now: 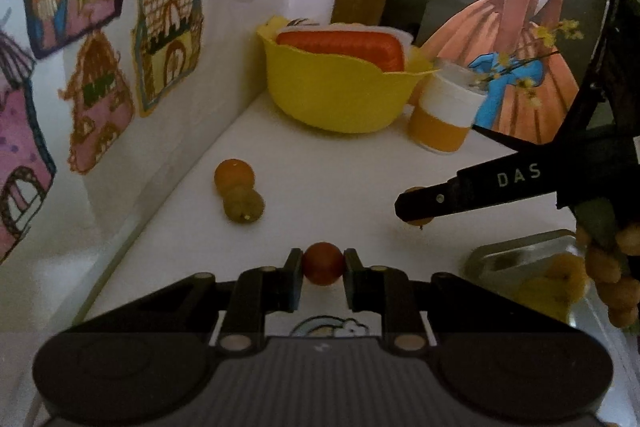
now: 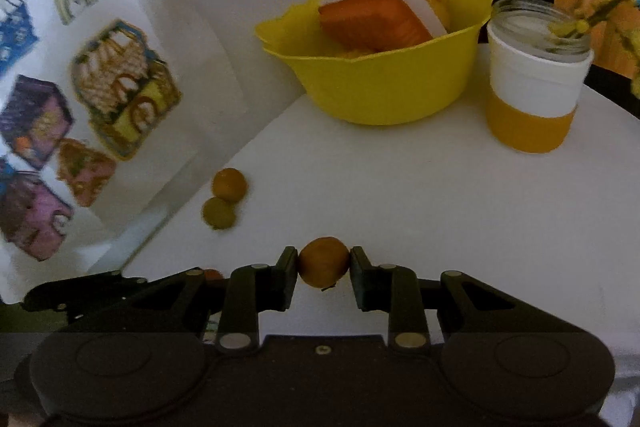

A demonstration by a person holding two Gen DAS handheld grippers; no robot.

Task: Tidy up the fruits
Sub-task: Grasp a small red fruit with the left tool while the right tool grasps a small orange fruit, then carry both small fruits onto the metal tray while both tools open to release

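While each gripper, left [image 1: 322,264] and right [image 2: 323,262], pinches 1 small, light, probably soft fruit across its middle, squeeze gently

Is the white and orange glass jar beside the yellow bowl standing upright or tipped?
Upright. The white and orange glass jar stands on its base on the white table, rim facing up.

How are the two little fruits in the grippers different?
The left gripper pinches a red fruit; the right gripper pinches an orange fruit. The orange fruit shows a little stem underneath; the red fruit shows none. Both are small, round and gripped between two fingers.
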